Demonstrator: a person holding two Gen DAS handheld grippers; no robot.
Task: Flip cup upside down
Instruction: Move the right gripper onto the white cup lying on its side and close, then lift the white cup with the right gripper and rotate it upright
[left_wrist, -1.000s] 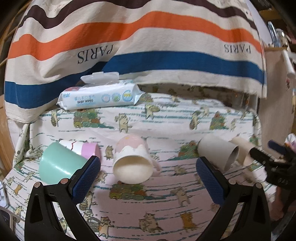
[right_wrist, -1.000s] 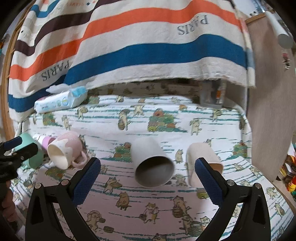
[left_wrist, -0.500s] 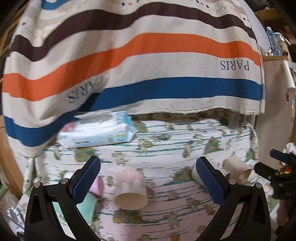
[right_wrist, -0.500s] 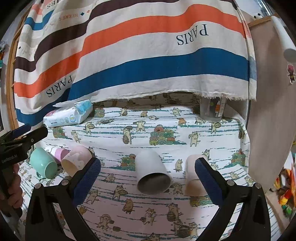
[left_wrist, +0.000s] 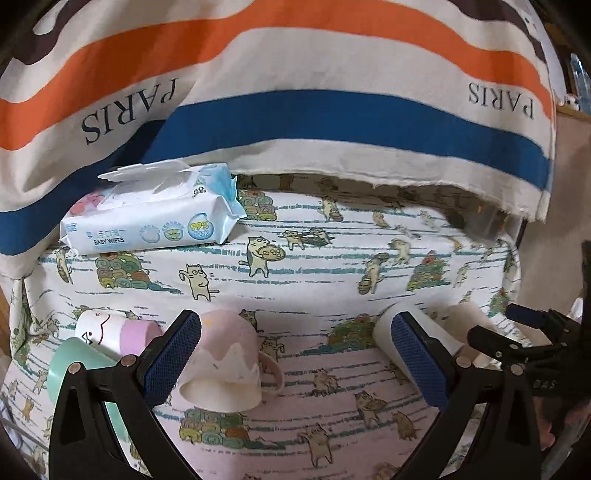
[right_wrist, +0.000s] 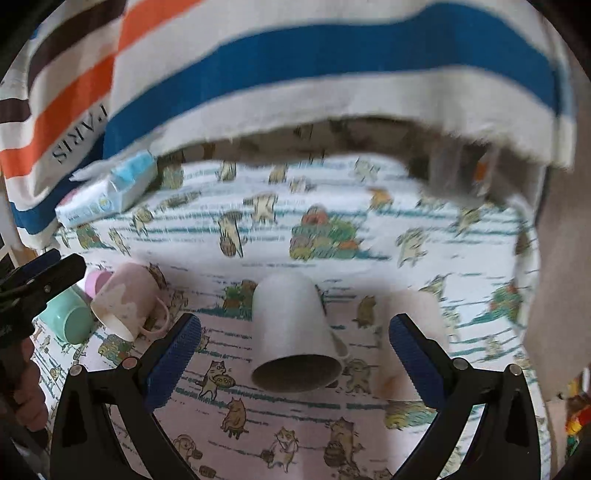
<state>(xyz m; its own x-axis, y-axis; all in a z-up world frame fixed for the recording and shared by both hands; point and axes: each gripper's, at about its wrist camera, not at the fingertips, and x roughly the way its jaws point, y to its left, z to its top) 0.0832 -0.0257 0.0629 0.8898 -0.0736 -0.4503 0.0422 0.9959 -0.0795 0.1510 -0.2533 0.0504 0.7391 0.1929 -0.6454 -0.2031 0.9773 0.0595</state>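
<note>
Cat-print cloth (left_wrist: 295, 266) covers the worktop, striped fabric (left_wrist: 295, 110) hanging behind. Left tool (left_wrist: 295, 354) spread wide, nothing between its pads; pink-and-cream handled mug (left_wrist: 225, 363) lies on its side at lower centre, mouth toward the camera, just beside the left pad. Right tool (right_wrist: 295, 350) likewise spread; white mug (right_wrist: 295, 332) lies on its side between its pads, untouched. Baby-wipes pack (left_wrist: 151, 214) at upper left.
</note>
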